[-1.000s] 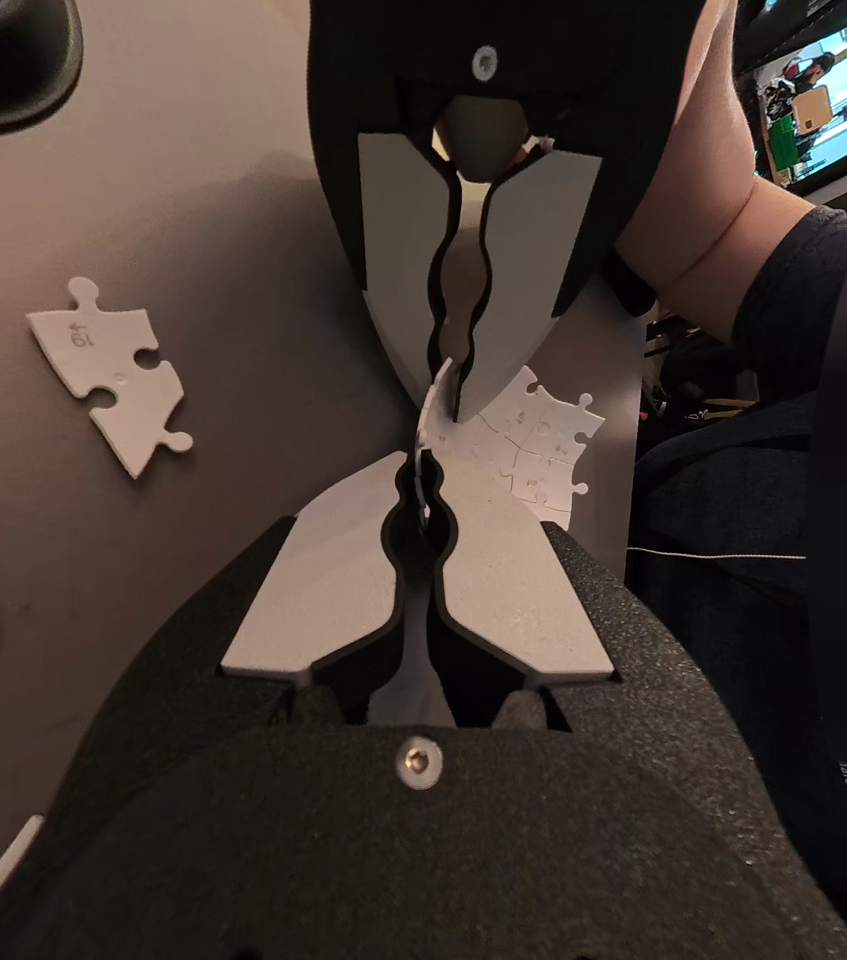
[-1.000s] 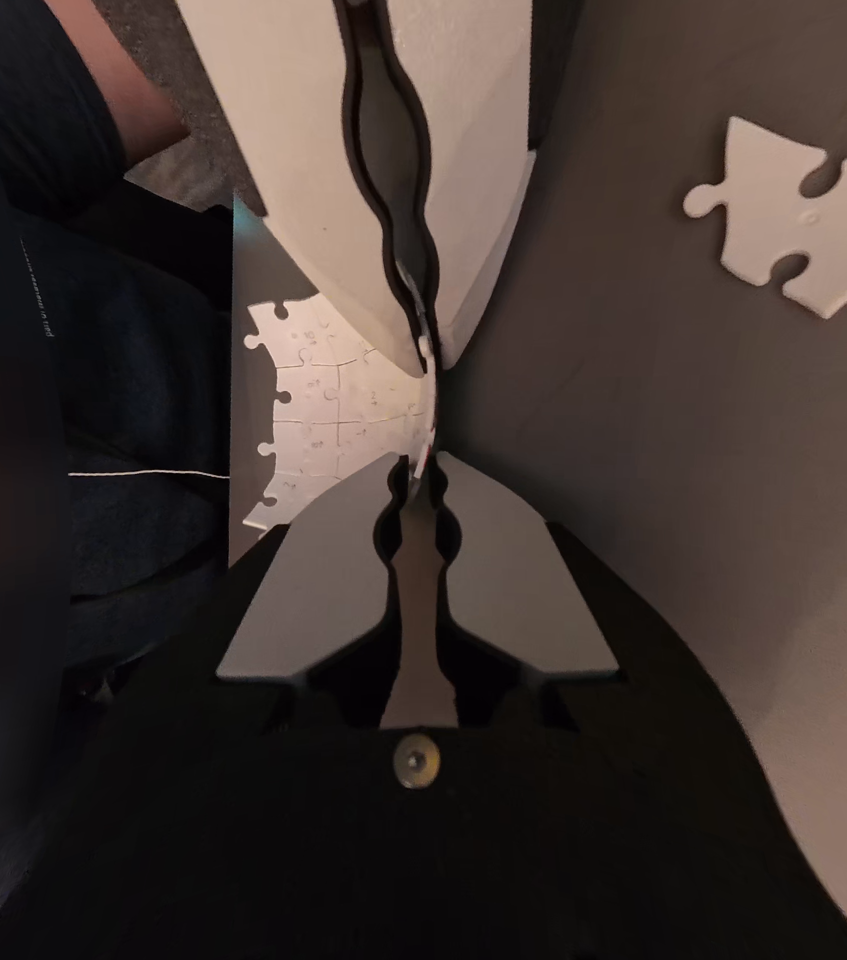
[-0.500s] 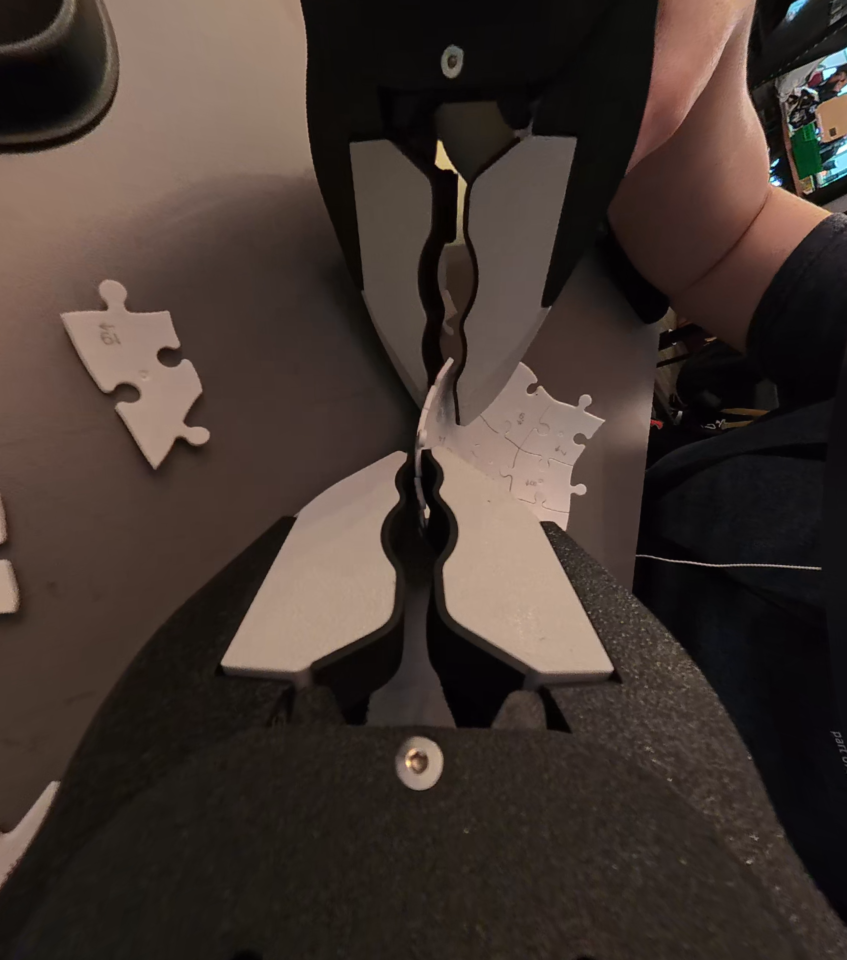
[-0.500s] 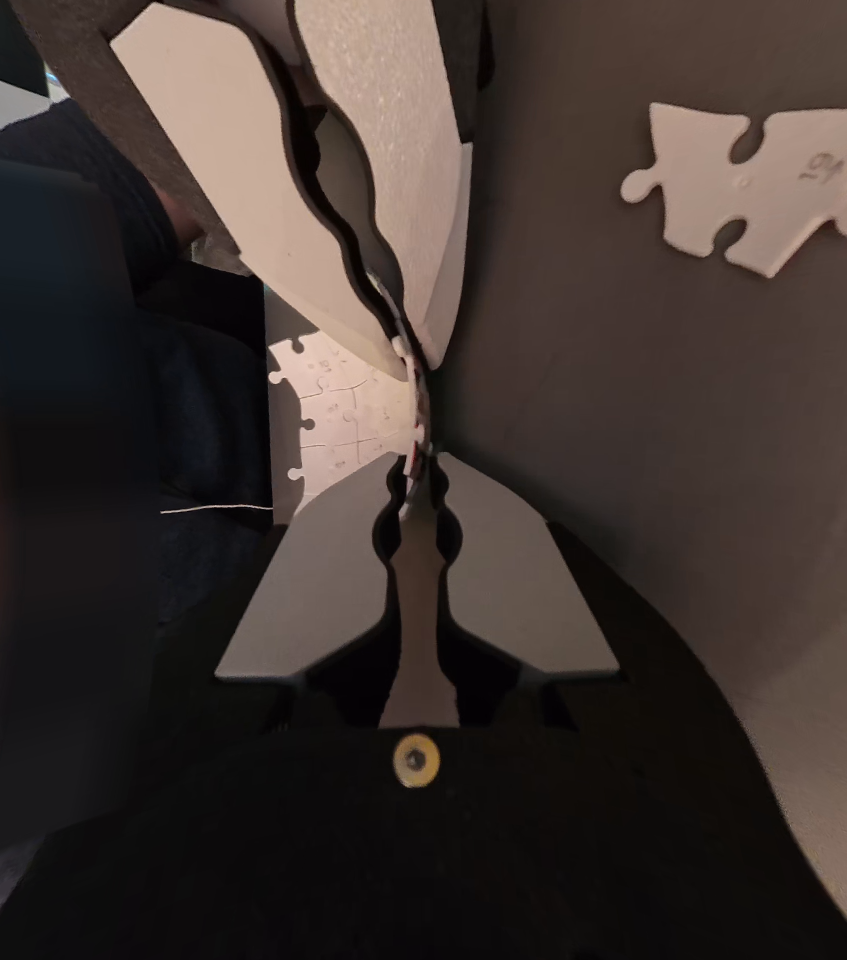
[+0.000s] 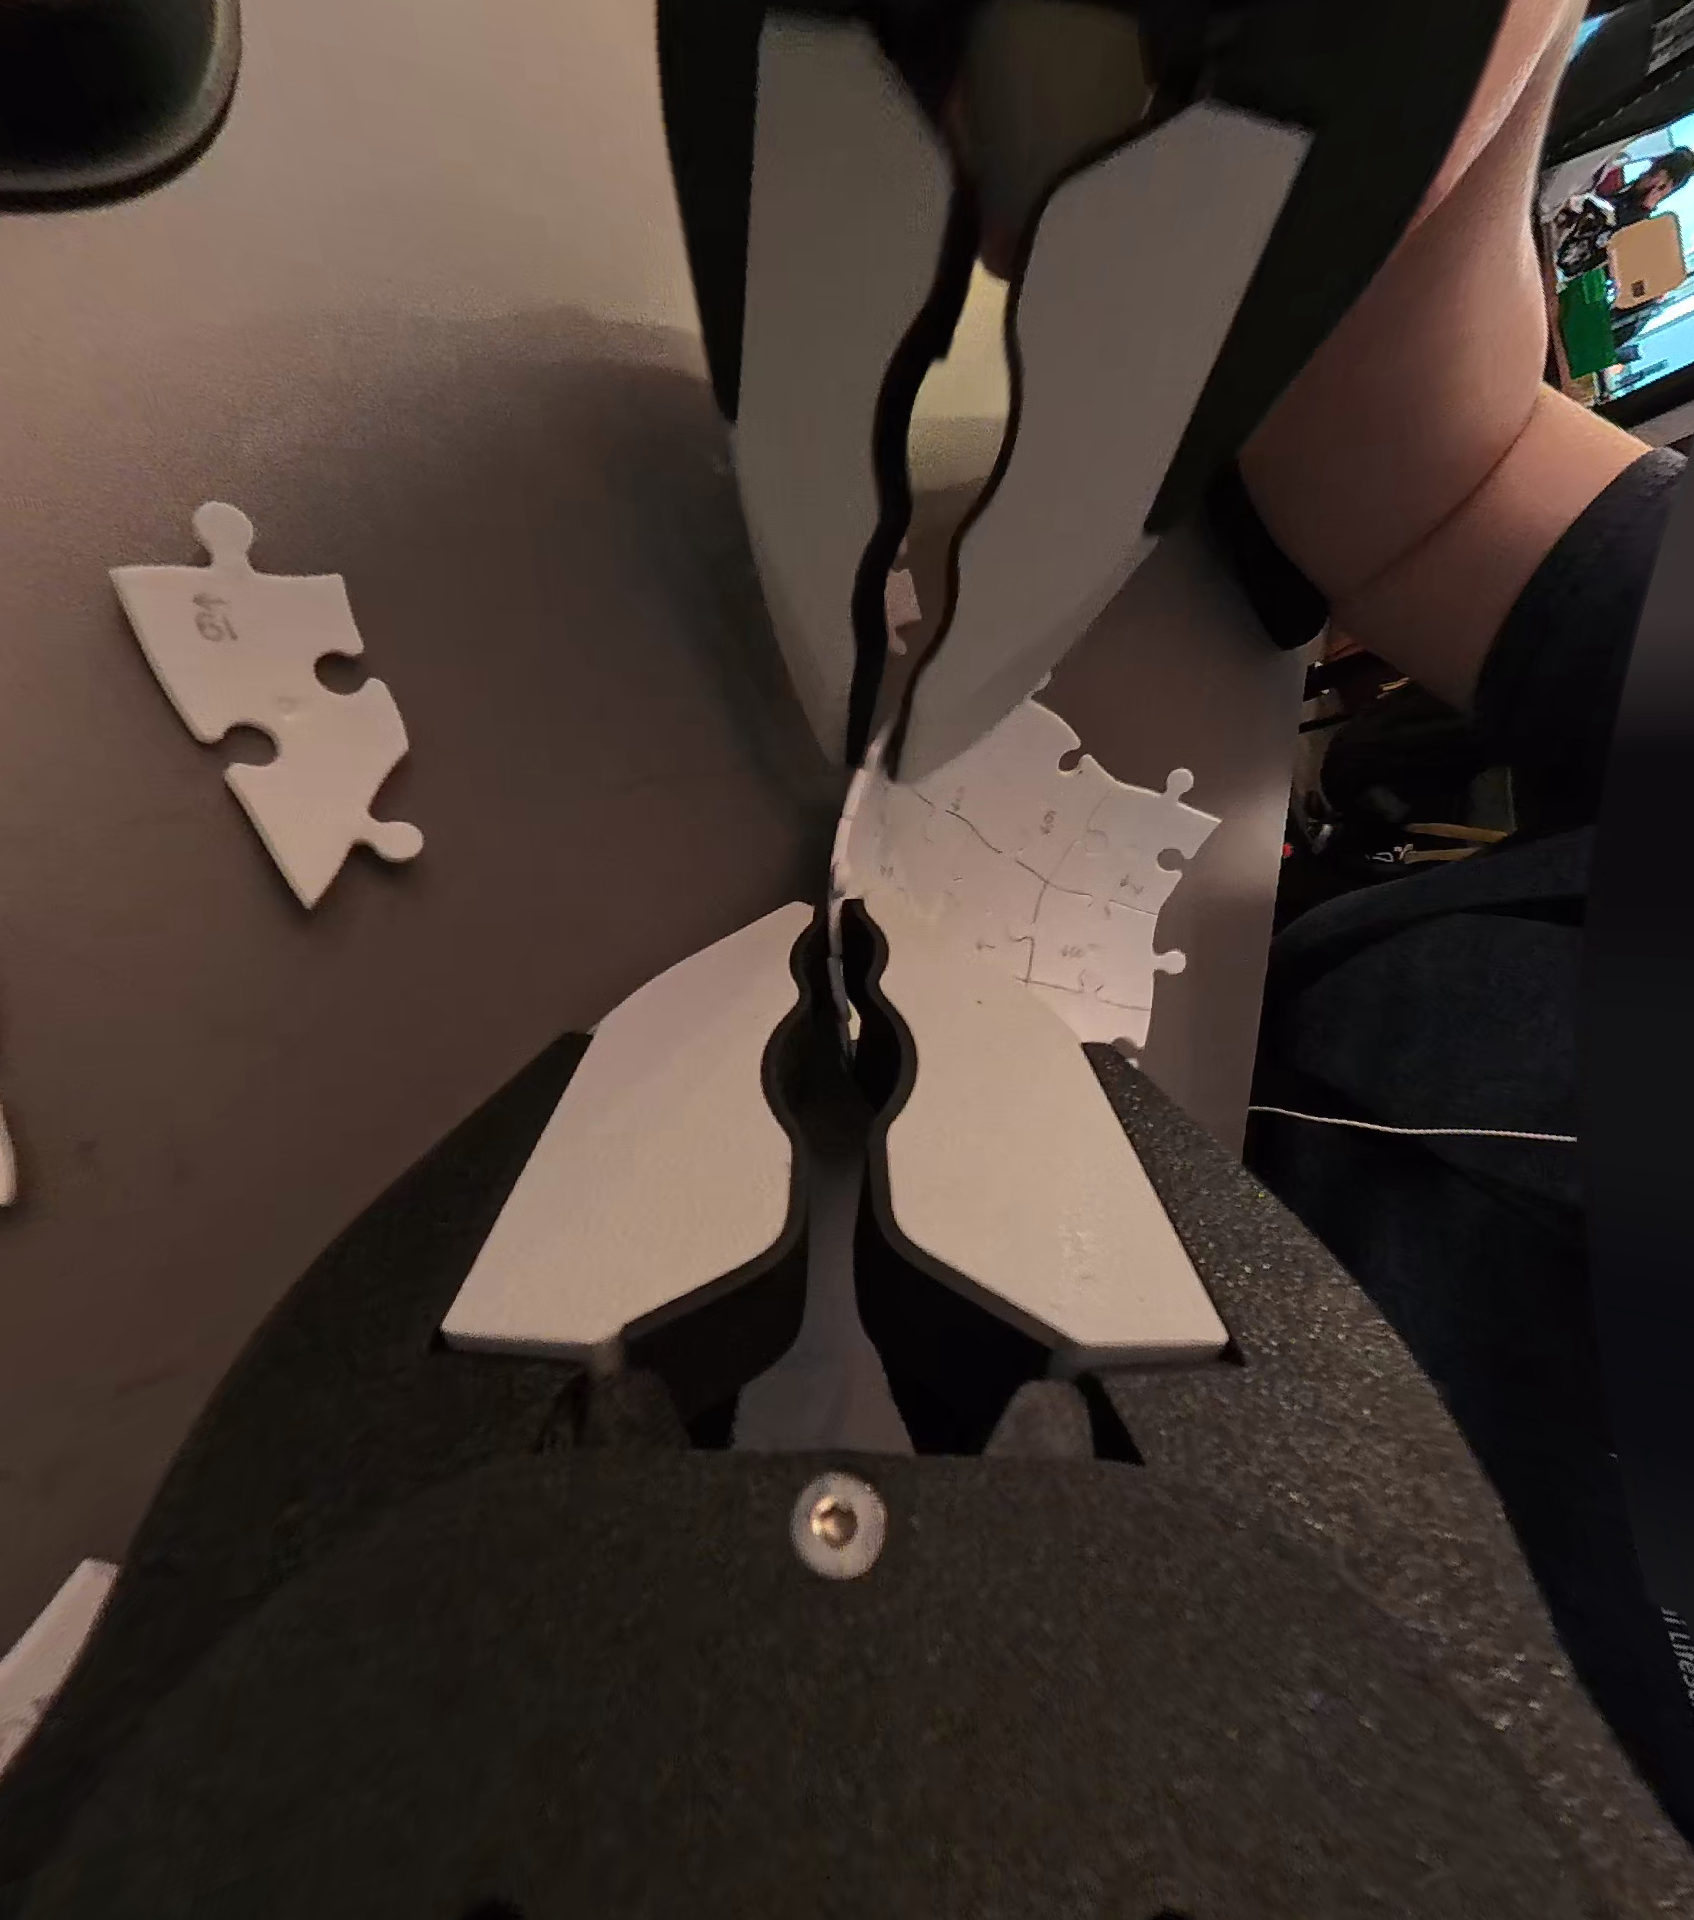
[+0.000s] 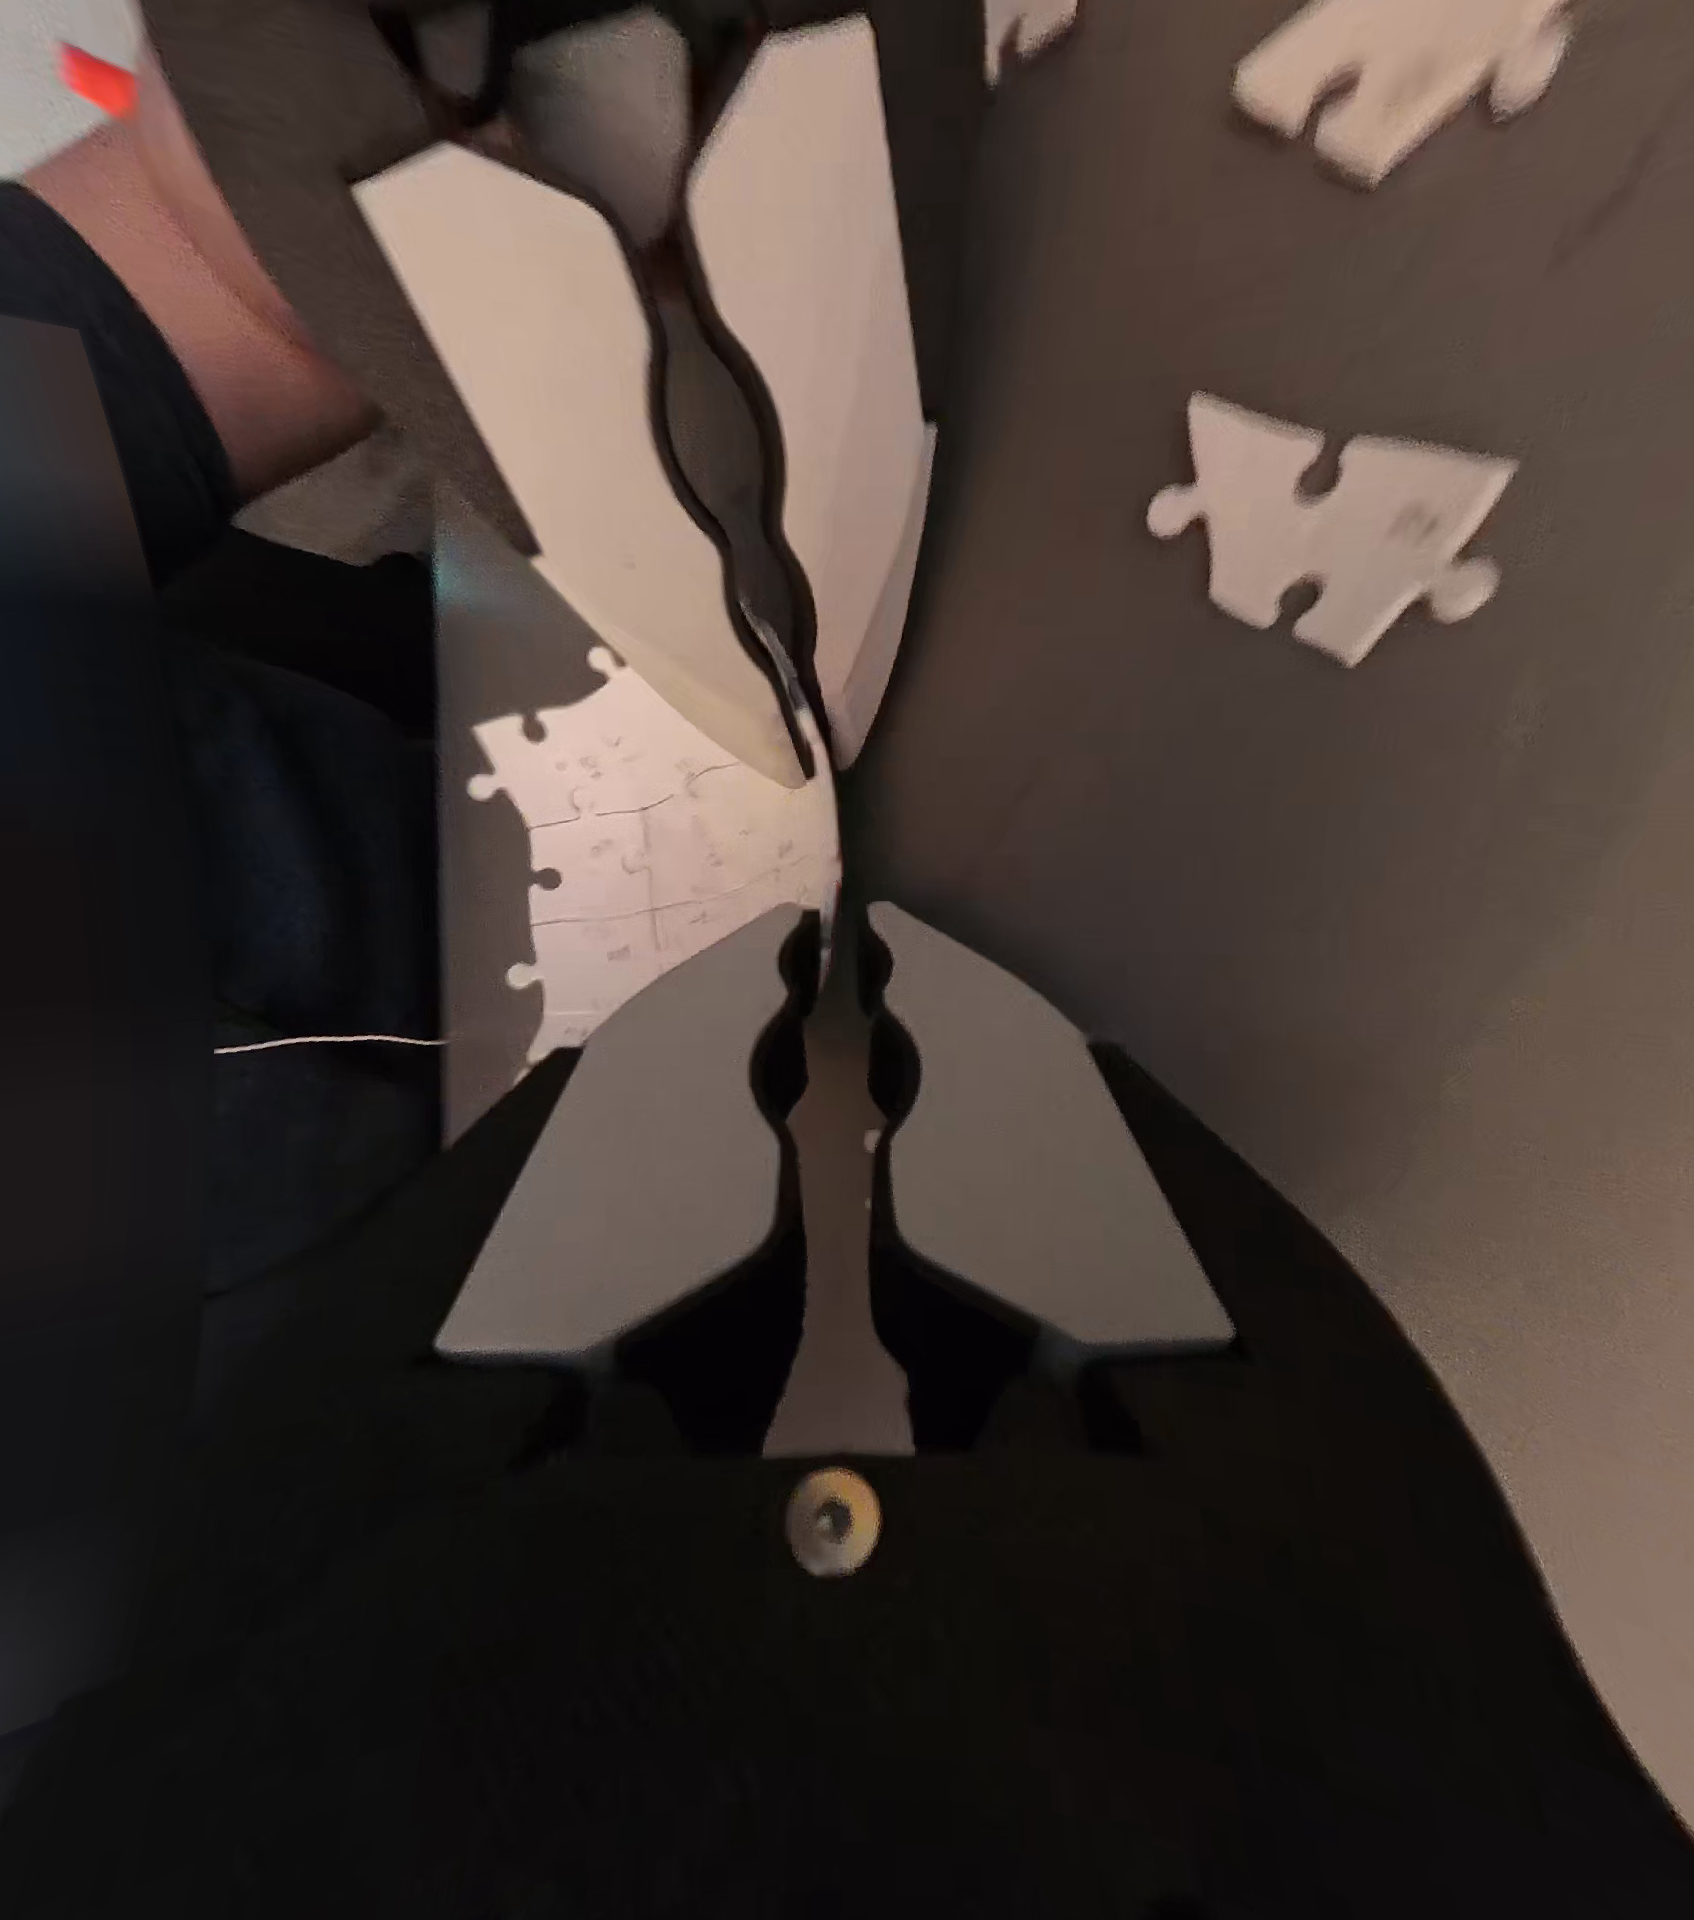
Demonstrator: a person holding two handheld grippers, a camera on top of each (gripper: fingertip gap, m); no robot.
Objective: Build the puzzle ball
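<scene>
— Puzzle ball section [image 5: 1019, 883], where is it?
— Held over the table [image 5: 510, 416] edge, pinched by both nearly closed grippers: left gripper [image 5: 838, 925] from below, right gripper [image 6: 835, 920] opposite.
— Any differences between views?
— Left view shows more loose pieces [image 5: 271, 707]; the right view is blurred.
— Writing?
— Small printed marks on the pieces.

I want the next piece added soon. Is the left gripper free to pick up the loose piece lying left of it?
Probably not yet: the left gripper is shut on the assembled section, though nothing blocks the loose piece.
</scene>
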